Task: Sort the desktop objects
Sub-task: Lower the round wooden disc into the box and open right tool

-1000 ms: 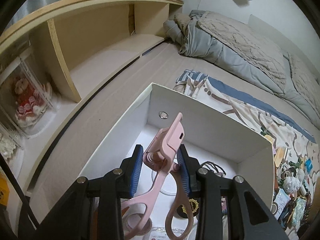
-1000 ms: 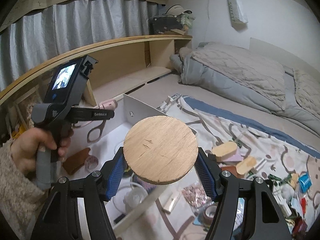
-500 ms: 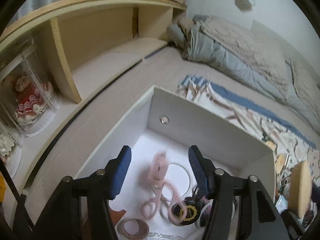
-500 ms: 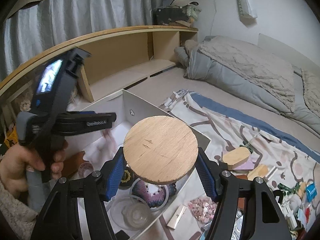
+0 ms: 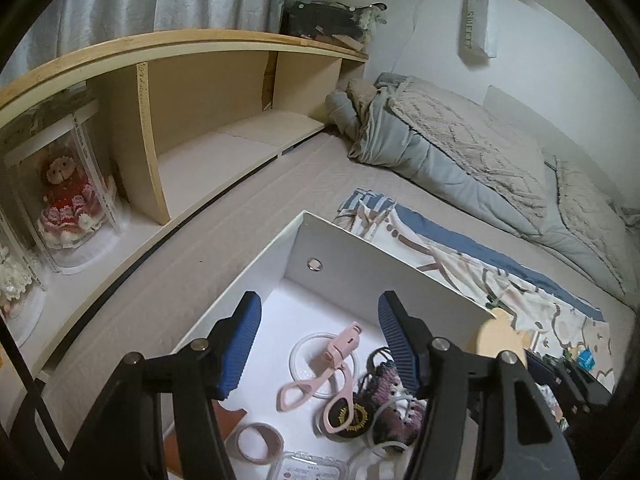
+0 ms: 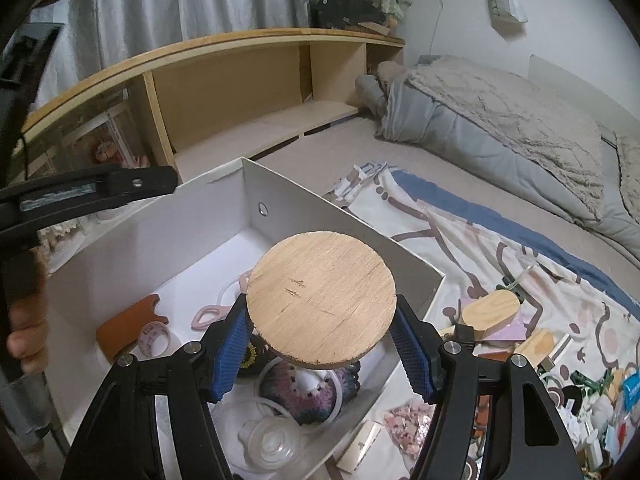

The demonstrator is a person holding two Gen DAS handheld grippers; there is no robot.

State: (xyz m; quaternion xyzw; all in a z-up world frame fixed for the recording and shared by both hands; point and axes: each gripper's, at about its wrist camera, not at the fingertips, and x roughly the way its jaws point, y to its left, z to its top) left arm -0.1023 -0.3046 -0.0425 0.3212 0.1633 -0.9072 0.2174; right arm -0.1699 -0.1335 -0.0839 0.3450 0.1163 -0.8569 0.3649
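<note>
Right tongs clamping wooden disc by rim; stiff, light, probably slick. Left tongs released, empty over box.

Only readable thing I can spot is the white paper bag hanging on the wall, which looks like it says "SWEETZ" running downward. Everything else with print is too blurry to make out.

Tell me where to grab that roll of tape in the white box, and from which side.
Take the roll of tape across its ring wall, coming from above. It lies flat on the floor of the white box with its hollow core facing up, so one jaw can probably drop into the hole and the other outside. The brown leather piece sits close beside it, so come straight down.
</note>
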